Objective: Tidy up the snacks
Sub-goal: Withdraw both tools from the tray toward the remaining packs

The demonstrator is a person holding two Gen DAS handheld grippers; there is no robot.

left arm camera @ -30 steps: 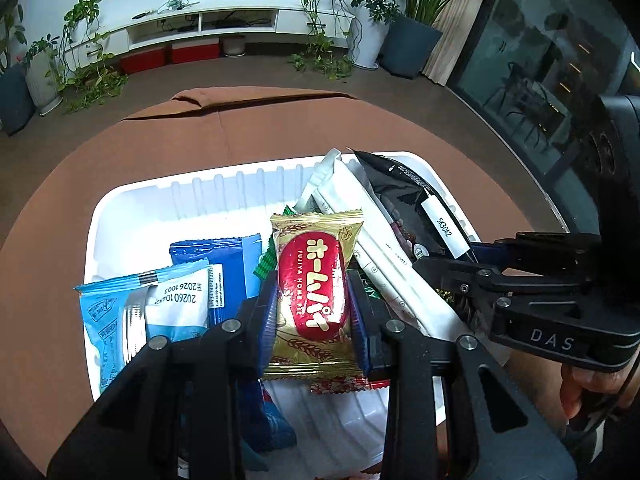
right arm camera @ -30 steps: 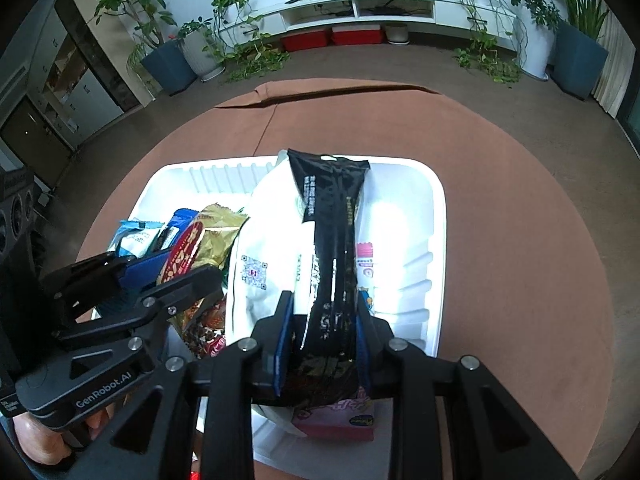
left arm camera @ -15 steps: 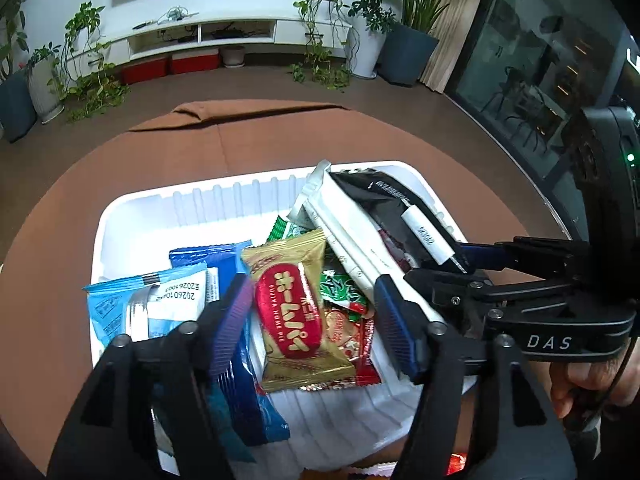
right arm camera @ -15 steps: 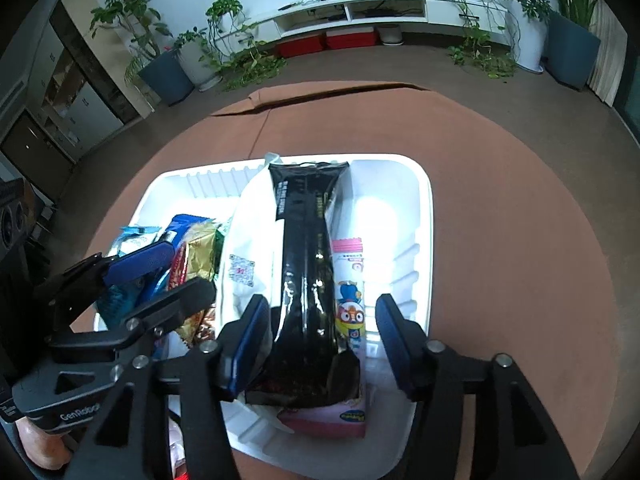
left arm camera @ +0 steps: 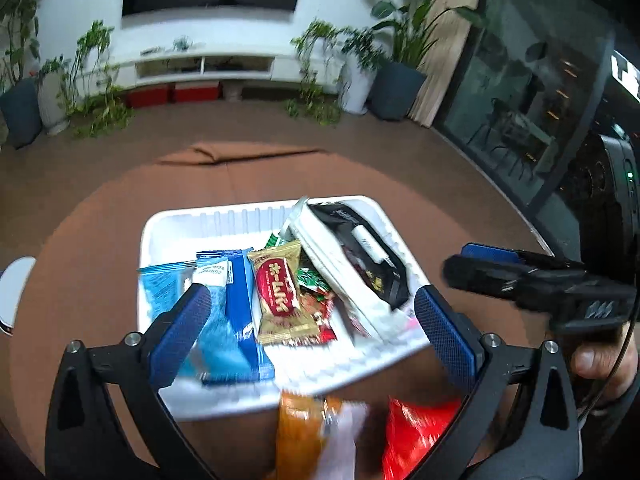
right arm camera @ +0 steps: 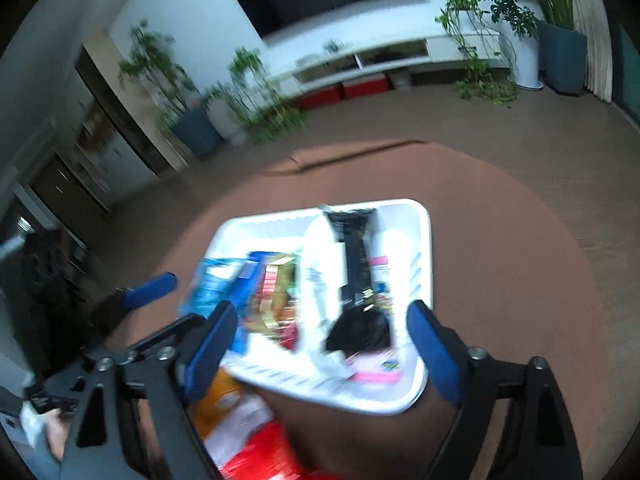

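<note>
Left wrist view is showing the left gripper (left arm camera: 308,320) hanging released above the near edge of a white tray (left arm camera: 168,224), its blue pads spread wide and gripping nothing. Inside the tray, a gold and red snack bar (left arm camera: 280,292) is lying near the centre, with a blue packet (left arm camera: 240,300) touching it at 9 o'clock and a light blue packet (left arm camera: 168,284) further toward 9 o'clock. A white pouch (left arm camera: 332,264) is leaning toward 3 o'clock of the bar, and a black packet (left arm camera: 368,248) is resting against it. At 6 o'clock, outside the tray on the brown surface (left arm camera: 100,208), an orange packet (left arm camera: 304,432) and a red packet (left arm camera: 420,436) are lying blurred. The right gripper (left arm camera: 476,260) is reaching in from 3 o'clock, held by a hand (left arm camera: 604,364).

Right wrist view, heavily blurred, is showing the right gripper (right arm camera: 320,344) likewise spread open and empty over the tray's (right arm camera: 424,232) near side, with the black packet (right arm camera: 356,264) lying between its pads' line of sight. The left gripper (right arm camera: 152,288) is showing at 9 o'clock.
</note>
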